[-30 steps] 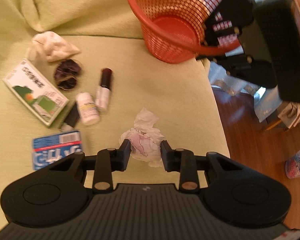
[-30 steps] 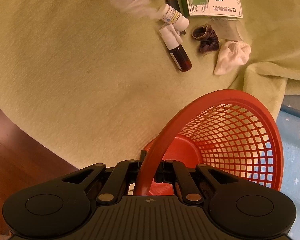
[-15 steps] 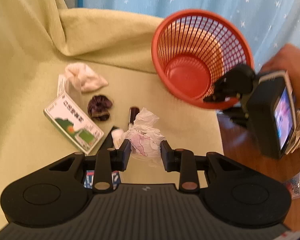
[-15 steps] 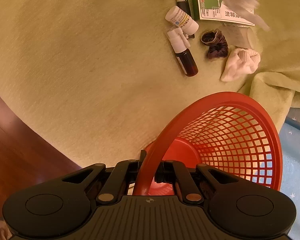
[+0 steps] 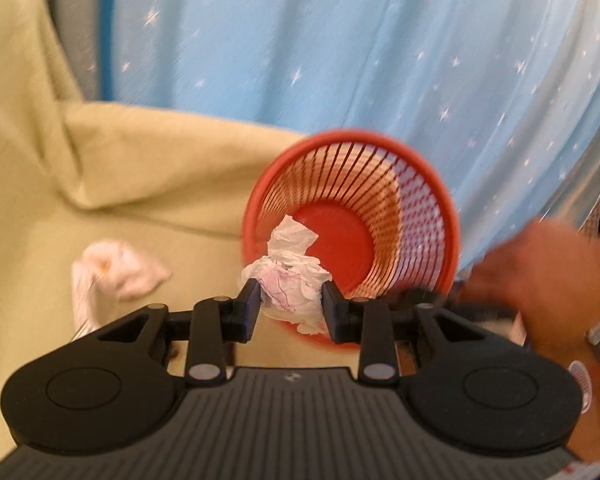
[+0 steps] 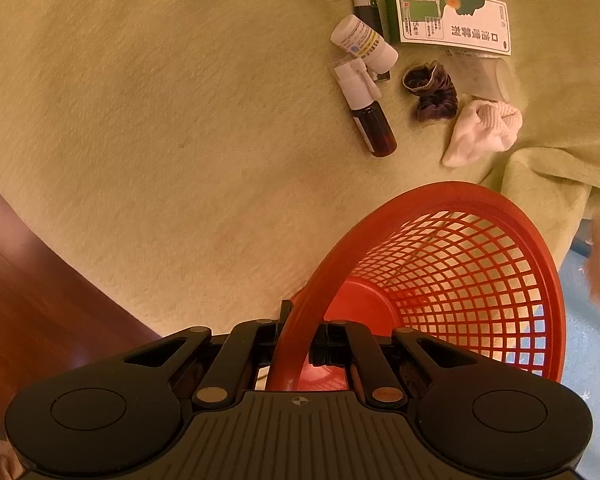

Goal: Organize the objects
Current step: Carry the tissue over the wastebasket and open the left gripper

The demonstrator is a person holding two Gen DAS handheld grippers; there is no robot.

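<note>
A crumpled white tissue [image 5: 290, 280] with purple marks sits between the pads of my left gripper [image 5: 291, 308], whose jaws are opening while both pads still touch the paper. It hangs in the air in front of the mouth of the red mesh basket [image 5: 400, 184], which is tipped toward this camera. My right gripper [image 6: 300, 344] is shut on the near rim of the basket [image 6: 460, 264] and holds it tilted on the green blanket [image 6: 160, 140]. The inside of the basket looks bare.
On the blanket lie a white sock [image 6: 482, 132], a dark scrunchie [image 6: 432, 92], a brown spray bottle [image 6: 368, 112], a white pill bottle [image 6: 364, 42] and a green-and-white box [image 6: 452, 20]. A blue starred curtain [image 5: 340, 40] hangs behind. A hand [image 5: 548, 272] is at the right.
My left gripper has risen from the blanket with the tissue and now faces the basket mouth and the curtain. The right gripper and basket have stayed put.
</note>
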